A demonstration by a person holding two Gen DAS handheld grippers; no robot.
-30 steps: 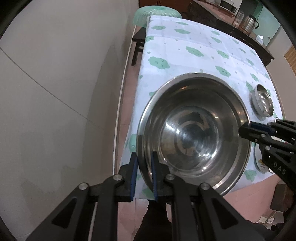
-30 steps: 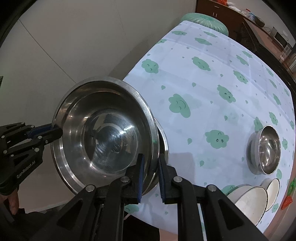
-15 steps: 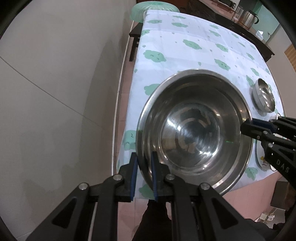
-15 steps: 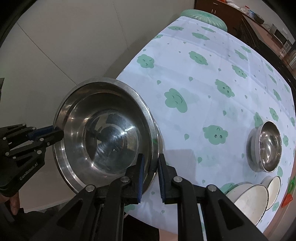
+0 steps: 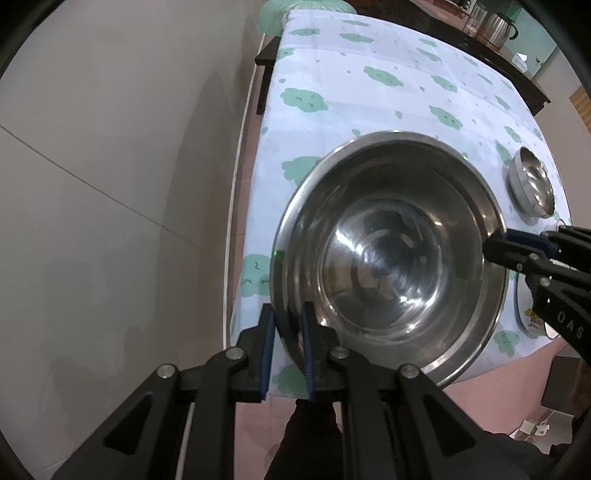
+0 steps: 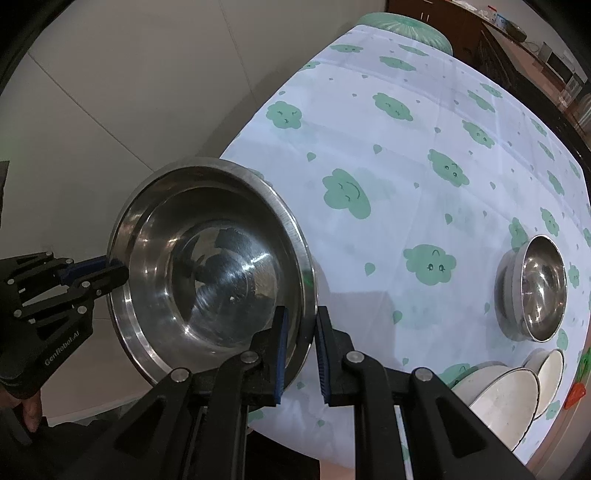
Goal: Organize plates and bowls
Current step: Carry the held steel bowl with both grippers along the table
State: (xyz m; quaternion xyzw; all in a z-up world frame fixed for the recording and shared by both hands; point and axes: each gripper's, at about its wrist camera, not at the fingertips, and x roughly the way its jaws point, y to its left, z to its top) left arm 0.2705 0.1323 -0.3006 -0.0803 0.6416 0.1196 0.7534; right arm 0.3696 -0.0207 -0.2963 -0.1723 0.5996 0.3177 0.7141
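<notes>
"GenRobot.AI" is printed on left gripper (image 6: 114, 271). Big steel bowl (image 6: 214, 269) is held above the table's (image 6: 406, 147) near-left edge: left gripper pinches its left rim, right gripper (image 6: 299, 325) nearly closed on its right rim.

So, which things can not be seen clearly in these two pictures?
- Underside of the large steel bowl: hidden by the bowl itself in both views.
- White plates: right wrist view, partly behind the right hand-held gripper; their number is unclear.
- Printed plate: left wrist view, mostly covered by the same gripper.
- Kettle: left wrist view, small, near the top edge.
</notes>
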